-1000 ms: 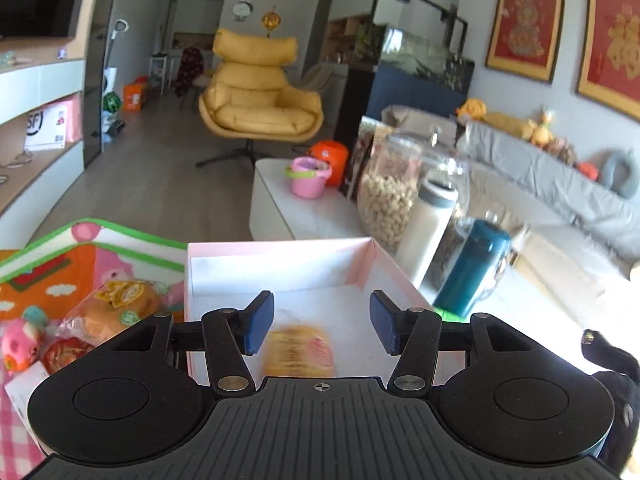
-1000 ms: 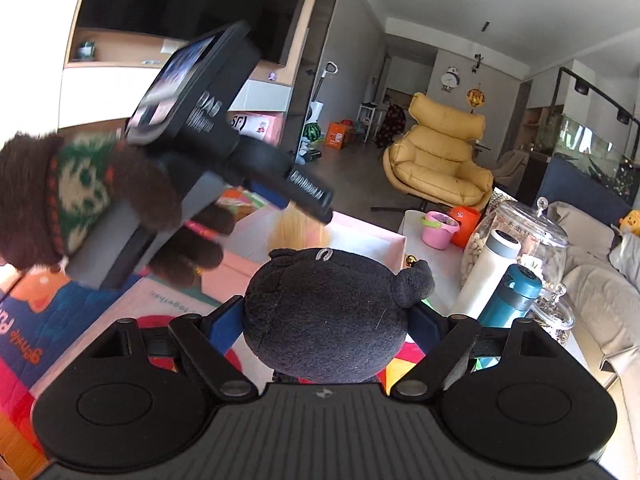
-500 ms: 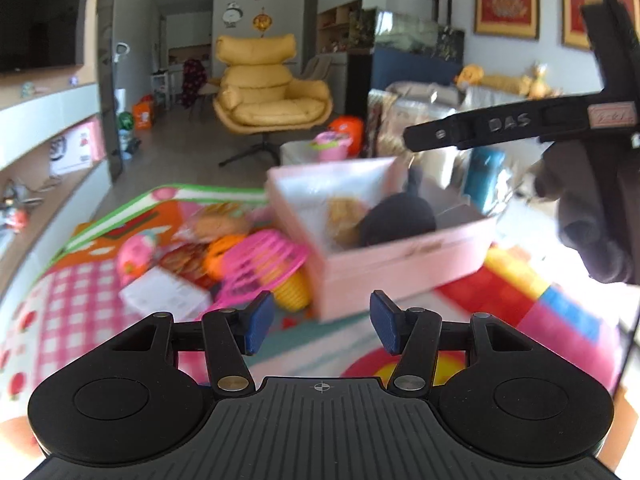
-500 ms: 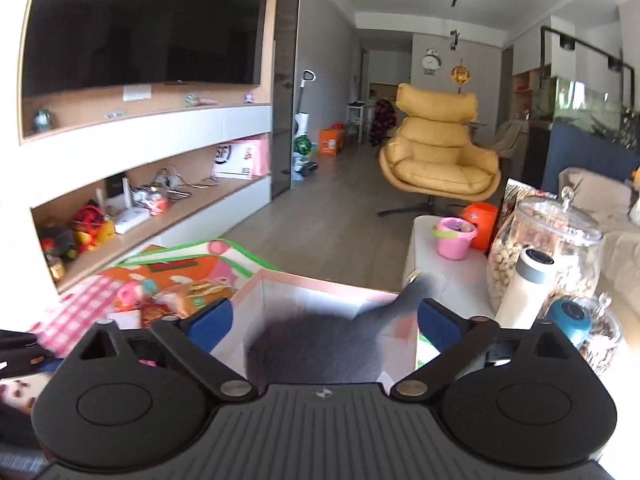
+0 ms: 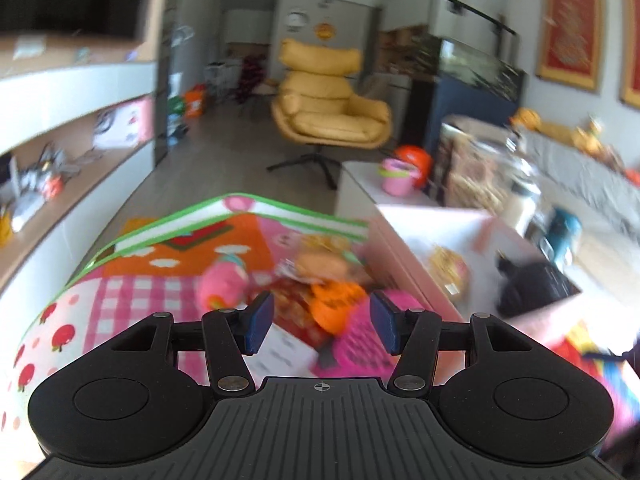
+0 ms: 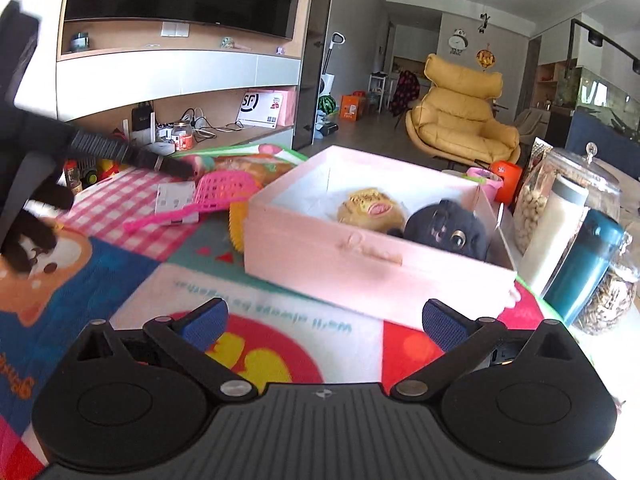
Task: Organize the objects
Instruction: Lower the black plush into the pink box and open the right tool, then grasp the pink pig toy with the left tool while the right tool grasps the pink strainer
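Note:
A pink box point(image 6: 360, 256) stands on the play mat and holds a packaged bun point(image 6: 370, 208) and a black plush toy point(image 6: 448, 228). My right gripper point(image 6: 322, 318) is open and empty, low over the mat in front of the box. My left gripper point(image 5: 320, 322) is open and empty, above a pile of loose things left of the box point(image 5: 404, 252): a pink plush point(image 5: 224, 284), a wrapped bun point(image 5: 320, 266), an orange toy point(image 5: 336, 306) and a pink swatter point(image 6: 224, 192). The left wrist view is blurred. The left gripper's body shows at the left of the right wrist view point(image 6: 100, 146).
A white card point(image 6: 176, 196) lies under the swatter. Right of the box stand glass jars point(image 6: 560, 200), a white bottle point(image 6: 552, 232) and a teal flask point(image 6: 584, 264). A pink cup point(image 5: 396, 176), a yellow armchair point(image 6: 460, 120) and wall shelves point(image 6: 160, 80) lie beyond.
The right gripper let go of the black plush into the box and drew back, open. The left gripper swung left from the box to the pile of toys.

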A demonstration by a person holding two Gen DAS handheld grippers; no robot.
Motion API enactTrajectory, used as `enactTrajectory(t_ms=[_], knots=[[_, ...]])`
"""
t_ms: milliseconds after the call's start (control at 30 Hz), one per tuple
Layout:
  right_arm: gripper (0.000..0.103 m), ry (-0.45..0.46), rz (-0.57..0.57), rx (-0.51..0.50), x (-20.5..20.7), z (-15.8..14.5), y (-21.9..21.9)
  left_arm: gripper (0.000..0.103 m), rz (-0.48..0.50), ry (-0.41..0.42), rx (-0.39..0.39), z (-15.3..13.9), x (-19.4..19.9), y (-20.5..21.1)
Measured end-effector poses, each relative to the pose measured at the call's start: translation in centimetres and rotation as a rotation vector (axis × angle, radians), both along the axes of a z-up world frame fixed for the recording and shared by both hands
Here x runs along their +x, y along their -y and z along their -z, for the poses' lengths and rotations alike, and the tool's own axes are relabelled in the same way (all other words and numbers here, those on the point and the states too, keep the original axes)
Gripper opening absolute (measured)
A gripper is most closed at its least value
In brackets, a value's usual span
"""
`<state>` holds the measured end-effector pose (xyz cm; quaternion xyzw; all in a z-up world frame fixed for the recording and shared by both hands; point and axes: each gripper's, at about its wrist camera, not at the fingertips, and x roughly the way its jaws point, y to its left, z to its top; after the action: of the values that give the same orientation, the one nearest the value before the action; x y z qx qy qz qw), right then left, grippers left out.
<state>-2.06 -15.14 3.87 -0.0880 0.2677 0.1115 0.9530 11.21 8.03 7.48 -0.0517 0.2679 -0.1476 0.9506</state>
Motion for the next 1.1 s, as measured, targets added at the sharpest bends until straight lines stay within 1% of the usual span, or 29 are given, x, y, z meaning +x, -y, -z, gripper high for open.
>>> enactTrajectory(t_ms=[67,100,133,200,267,367,467,533,567,667,733,833,933,1000,1100], knots=[[0.103,-0.008,0.008,-0.01,0.0,0.3,-0.3,0.058,-0.068,-0.044,-0.021,-0.1,2.8,-1.0],[0.103,-0.003,0.012,-0.004,0.0,0.3,-0.1,0.057,-0.102,-0.058,-0.012,-0.1,4.1,-1.3],[0.103,-0.008,0.014,-0.004,0.1,0.4,-0.1,0.057,-0.131,-0.074,0.012,0.0,5.5,-1.6],[0.103,-0.029,0.017,0.001,0.4,0.4,-0.1,0.057,-0.161,-0.108,0.063,0.4,7.9,-1.9],[0.103,-0.032,0.018,0.009,0.5,0.4,0.2,0.057,-0.157,-0.161,0.089,1.2,9.8,-2.0],[0.103,-0.054,0.013,0.012,0.9,0.6,0.2,0.057,-0.137,-0.238,0.09,3.0,11.2,-1.8],[0.103,-0.067,0.011,0.011,1.1,0.7,0.1,0.057,-0.16,-0.244,0.104,3.9,11.4,-1.5],[0.103,-0.067,0.016,0.013,1.1,0.7,0.2,0.054,-0.179,-0.248,0.075,4.0,11.2,-1.9],[0.103,-0.067,0.018,0.013,1.1,0.7,0.2,0.048,-0.183,-0.246,0.063,4.0,11.0,-2.1],[0.103,-0.07,0.026,0.013,1.1,0.7,0.2,0.046,-0.167,-0.244,0.058,3.6,10.0,-2.4],[0.103,-0.071,0.027,0.01,1.2,0.7,0.2,0.046,-0.161,-0.22,0.034,2.9,8.5,-2.7],[0.103,-0.07,0.03,-0.001,1.2,0.6,0.0,0.045,-0.126,-0.17,-0.008,1.7,4.8,-3.2],[0.103,-0.035,0.008,-0.015,0.9,0.1,-0.5,0.045,-0.067,-0.196,-0.025,1.5,0.7,-3.1],[0.103,0.0,-0.051,-0.021,0.9,-1.0,-1.5,0.045,-0.023,-0.221,-0.028,1.9,-2.3,-2.8],[0.103,0.06,-0.121,-0.043,1.6,-3.4,-3.8,0.045,0.02,-0.229,0.011,2.6,-6.3,-2.0]])
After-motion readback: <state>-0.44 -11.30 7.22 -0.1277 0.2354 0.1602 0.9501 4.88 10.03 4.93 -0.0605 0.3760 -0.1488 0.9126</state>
